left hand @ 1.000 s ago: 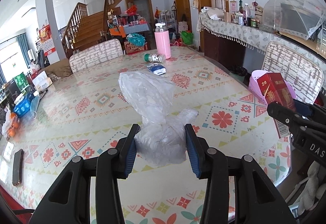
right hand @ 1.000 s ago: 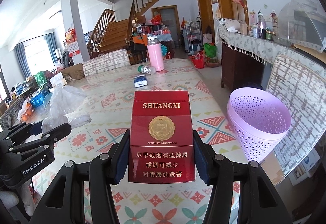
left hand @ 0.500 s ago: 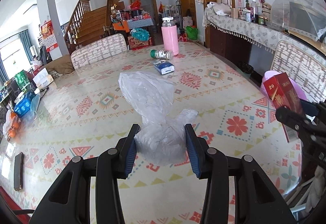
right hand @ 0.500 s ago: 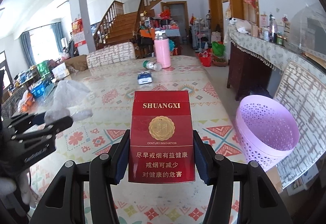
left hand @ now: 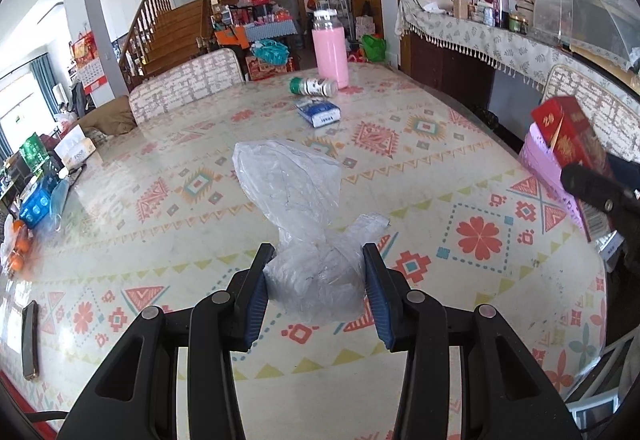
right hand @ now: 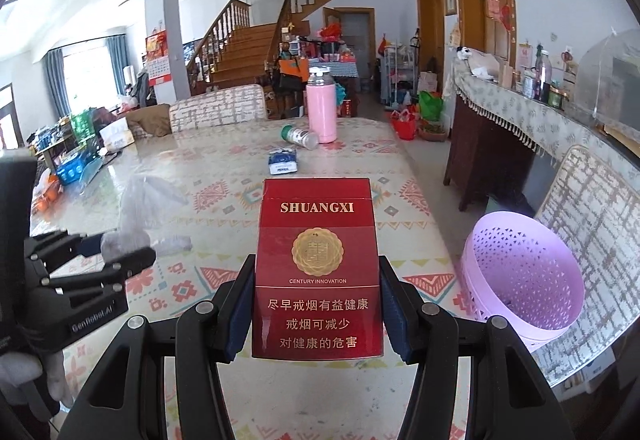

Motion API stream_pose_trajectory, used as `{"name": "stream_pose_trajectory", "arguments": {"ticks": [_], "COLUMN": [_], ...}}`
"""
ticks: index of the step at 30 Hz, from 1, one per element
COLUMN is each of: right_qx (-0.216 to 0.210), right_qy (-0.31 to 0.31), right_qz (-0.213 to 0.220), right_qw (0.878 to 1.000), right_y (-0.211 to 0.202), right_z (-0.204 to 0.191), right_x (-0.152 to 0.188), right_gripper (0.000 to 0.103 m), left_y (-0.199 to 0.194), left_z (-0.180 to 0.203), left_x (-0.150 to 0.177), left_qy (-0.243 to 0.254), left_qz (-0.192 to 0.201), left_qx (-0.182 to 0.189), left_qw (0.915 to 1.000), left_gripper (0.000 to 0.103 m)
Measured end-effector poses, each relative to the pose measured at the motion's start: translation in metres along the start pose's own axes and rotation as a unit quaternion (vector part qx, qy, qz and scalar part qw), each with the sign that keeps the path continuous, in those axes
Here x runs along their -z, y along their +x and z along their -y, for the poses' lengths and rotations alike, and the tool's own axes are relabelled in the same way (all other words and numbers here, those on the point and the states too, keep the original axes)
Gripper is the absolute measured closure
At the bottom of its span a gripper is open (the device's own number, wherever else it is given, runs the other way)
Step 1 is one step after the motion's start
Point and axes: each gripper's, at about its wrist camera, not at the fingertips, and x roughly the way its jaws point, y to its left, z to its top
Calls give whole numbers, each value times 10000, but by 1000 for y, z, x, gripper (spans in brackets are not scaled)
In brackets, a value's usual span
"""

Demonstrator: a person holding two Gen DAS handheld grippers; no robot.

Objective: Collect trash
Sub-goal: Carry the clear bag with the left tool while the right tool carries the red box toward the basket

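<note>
My left gripper is shut on a crumpled clear plastic bag and holds it above the patterned table. My right gripper is shut on a red Shuangxi cigarette box, held upright over the table's near edge. The lilac perforated trash basket stands to the right of the box, beside the table. In the left wrist view the box and the basket show at the right edge. In the right wrist view the left gripper and bag show at the left.
On the far table stand a pink thermos, a lying green-capped bottle and a blue cigarette pack. A phone lies at the left table edge. Chairs and a sideboard stand on the right.
Both grippers have risen and drawn back a little with their loads still held. The basket now sits lower and nearer the right gripper's view.
</note>
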Motion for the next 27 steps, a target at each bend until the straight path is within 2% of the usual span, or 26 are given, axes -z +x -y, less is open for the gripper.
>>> {"name": "stream_pose_trajectory", "arguments": {"ticks": [13,27], "right_qx": [79,19], "right_qy": [548,580], "right_qz": [-297,-391], "right_qw": [9980,9975], "right_y": [28,39], "right_z": [31,41], "right_x": [2,3], "right_gripper": [43,43], "left_y": [29,40], "left_z": [12,30], "left_x": [-9,-15], "left_qy": [122,284], "left_qz": [-244,-356], "left_qx": [133,190], "left_qw": [9995,9988], "left_gripper": [60,60]}}
